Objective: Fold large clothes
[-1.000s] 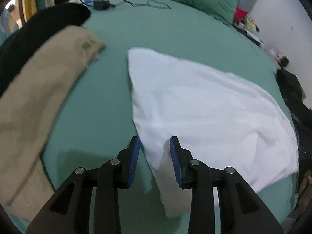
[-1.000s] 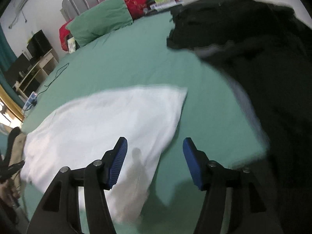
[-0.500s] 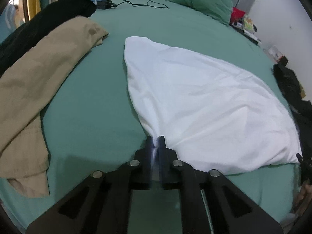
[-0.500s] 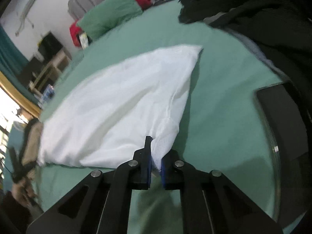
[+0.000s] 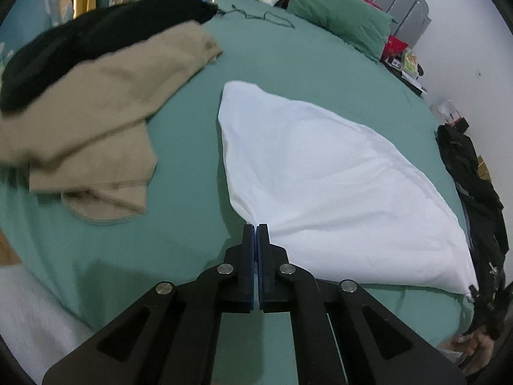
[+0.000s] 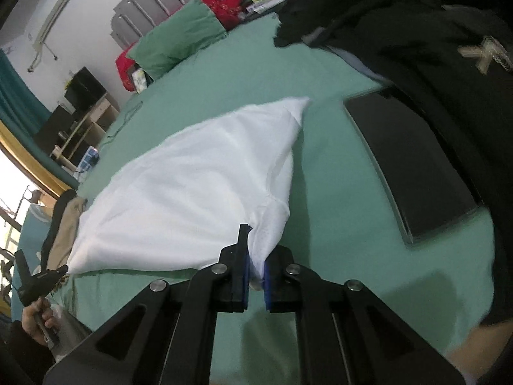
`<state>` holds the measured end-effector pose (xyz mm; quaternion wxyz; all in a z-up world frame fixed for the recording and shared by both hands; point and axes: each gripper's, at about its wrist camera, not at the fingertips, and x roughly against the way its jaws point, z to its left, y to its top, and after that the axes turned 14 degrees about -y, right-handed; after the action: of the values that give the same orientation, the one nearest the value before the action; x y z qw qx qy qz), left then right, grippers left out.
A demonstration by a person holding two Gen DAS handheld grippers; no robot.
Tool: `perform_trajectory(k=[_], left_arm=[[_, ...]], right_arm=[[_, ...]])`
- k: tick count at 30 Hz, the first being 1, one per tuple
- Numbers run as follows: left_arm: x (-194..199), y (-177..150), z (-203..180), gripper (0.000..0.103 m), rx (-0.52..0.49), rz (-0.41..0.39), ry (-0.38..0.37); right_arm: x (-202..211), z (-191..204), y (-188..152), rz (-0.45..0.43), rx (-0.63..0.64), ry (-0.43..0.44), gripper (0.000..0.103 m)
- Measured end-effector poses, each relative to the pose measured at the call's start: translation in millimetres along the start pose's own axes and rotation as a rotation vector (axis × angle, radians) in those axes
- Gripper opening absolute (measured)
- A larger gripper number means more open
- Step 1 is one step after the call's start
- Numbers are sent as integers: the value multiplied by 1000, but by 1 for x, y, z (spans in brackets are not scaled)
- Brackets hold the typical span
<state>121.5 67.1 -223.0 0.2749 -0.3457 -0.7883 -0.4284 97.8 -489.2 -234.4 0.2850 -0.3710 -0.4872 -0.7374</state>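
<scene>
- Tan garment [image 5: 96, 118] and black clothes [image 5: 96, 38] are lying left on the green bed [image 5: 288, 64].
- Left gripper [image 5: 256, 229] and right gripper [image 6: 255, 256] are pinching the white garment's [image 5: 320, 176] near corners mid-bed.
- Green pillow [image 5: 336, 22] is resting beyond by the grey headboard [image 5: 400, 3].

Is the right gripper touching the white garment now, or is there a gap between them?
Touching. In the right wrist view the right gripper is shut on a bunched corner of the white garment; the cloth fills the space between the two blue pads.
</scene>
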Motion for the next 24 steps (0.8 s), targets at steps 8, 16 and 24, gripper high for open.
perform_trajectory(k=[8,16,24], left_arm=[[4,-10,5,2,3,23,-1],[-1,-16,23,2,43,41,149],[20,-4,-9,2,-55,-60,65]], right_arm=[[12,-1,-19,2,13,-89,7],[15,0,-24,-10,-26,-151,21],[47,73,-9,-311,206,-224,75]])
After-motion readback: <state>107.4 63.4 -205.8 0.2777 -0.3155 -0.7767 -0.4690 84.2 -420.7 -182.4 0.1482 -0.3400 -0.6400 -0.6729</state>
